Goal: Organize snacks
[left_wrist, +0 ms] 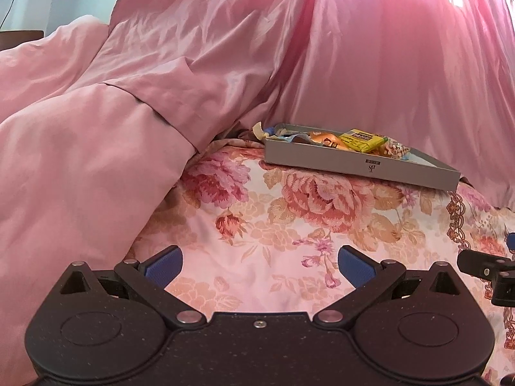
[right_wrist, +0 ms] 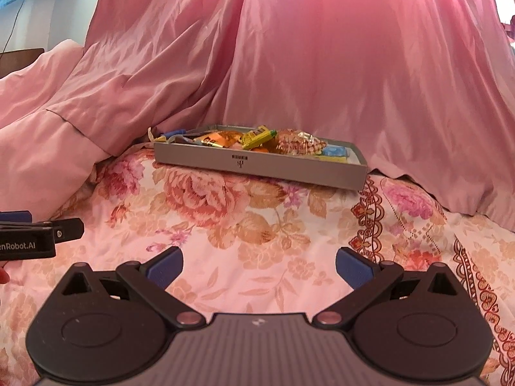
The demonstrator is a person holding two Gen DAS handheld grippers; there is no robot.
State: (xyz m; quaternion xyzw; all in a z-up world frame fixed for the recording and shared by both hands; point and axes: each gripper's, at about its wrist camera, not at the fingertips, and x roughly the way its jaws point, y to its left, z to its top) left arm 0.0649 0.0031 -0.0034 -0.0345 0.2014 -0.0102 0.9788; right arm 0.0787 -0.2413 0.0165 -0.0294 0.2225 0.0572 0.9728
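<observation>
Both grippers, left gripper (left_wrist: 260, 265) and right gripper (right_wrist: 259, 267), are hovering wide open and empty, snacks (right_wrist: 257, 138) already sitting in the far gray tray (right_wrist: 257, 164), seemingly finished.

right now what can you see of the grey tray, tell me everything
The grey tray is a shallow rectangular box, likely card, with a small dark logo printed on its near wall. It sits flat on the floral bedspread, backed by pink fabric. Inside lie mixed snack packets: yellow, orange, blue and a clear bag of pale pieces. Some wrappers stick out over its left end. Neither gripper touches it.
</observation>
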